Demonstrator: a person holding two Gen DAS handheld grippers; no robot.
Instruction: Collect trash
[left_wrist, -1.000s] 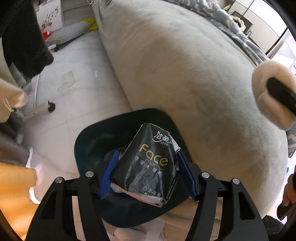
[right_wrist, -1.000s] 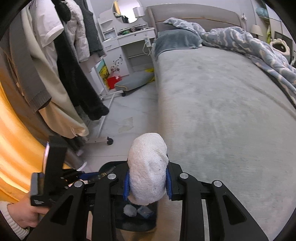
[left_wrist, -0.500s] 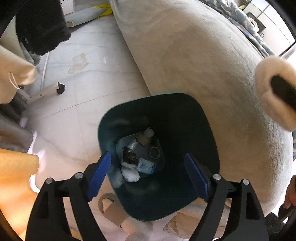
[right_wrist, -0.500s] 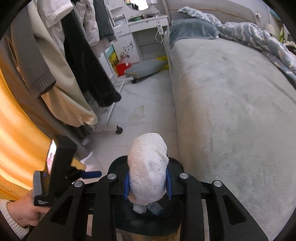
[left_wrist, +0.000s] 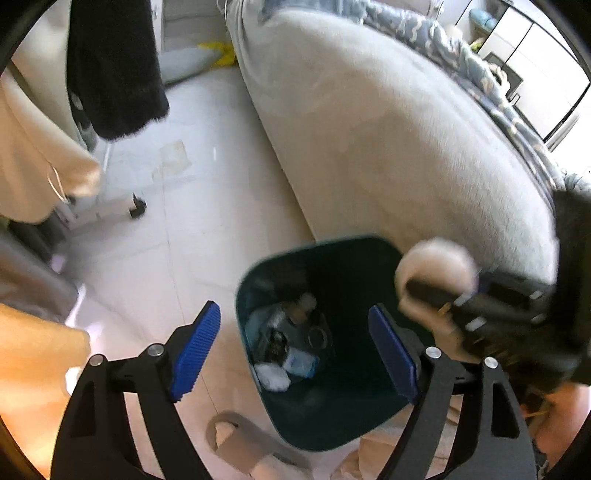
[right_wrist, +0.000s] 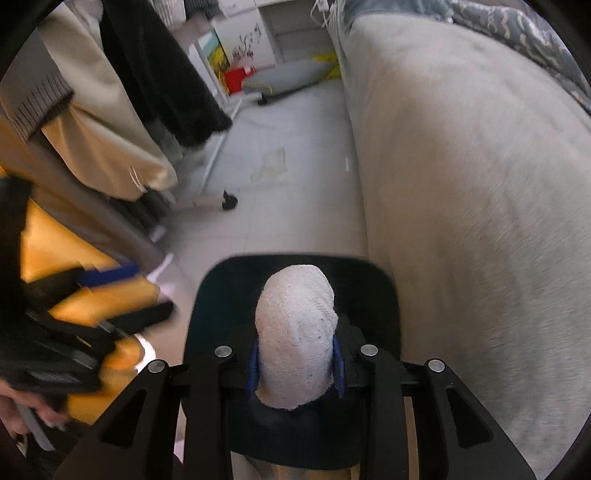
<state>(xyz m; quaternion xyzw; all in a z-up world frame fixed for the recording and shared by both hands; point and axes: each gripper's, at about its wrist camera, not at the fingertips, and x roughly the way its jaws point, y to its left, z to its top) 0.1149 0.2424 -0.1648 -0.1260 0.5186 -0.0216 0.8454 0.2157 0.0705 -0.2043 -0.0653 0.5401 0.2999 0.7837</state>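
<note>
Trash already lies at the bottom of the dark teal bin (left_wrist: 343, 424): a white wad (left_wrist: 273, 376), wrappers and what may be a small ring, too blurred to name. The bin stands on the tiled floor (left_wrist: 192, 206) against the side of the grey bed (left_wrist: 388, 147). Left gripper (left_wrist: 306, 350) hangs above the bin's near left corner, jaws wide, now closing a little, nothing between them. Right gripper (right_wrist: 295, 365) pinches a white knitted sock (right_wrist: 295, 332) over the bin's mouth, its jaws easing apart.
</note>
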